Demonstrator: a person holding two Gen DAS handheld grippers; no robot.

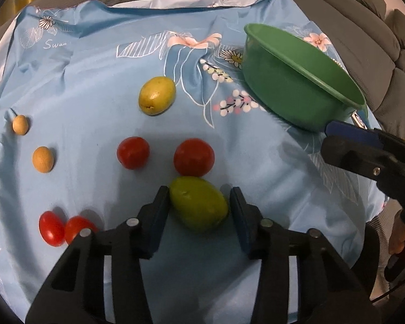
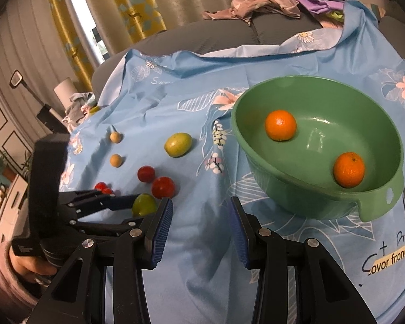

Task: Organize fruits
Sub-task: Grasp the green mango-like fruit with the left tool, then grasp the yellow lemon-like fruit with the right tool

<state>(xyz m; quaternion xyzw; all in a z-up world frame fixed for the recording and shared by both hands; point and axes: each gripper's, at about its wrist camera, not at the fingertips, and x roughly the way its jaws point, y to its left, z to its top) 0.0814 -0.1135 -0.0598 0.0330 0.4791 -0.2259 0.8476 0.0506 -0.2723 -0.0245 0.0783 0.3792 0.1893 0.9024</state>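
Squarely between left fingers (image 1: 159, 210), green fruit (image 1: 198, 206)

The left black two-finger gripper with blue pads (image 1: 199, 210) sits low, its fingers spread wide, one on each side of a green oval fruit (image 1: 198, 206); whether the pads touch it cannot be told. In the right wrist view, the person's left hand in a pink sleeve (image 2: 27, 267) grips that tool's handle at 8 o'clock. The right black two-finger gripper with blue ribbed pads (image 2: 201, 224) hangs with its fingers parted, nothing between them.
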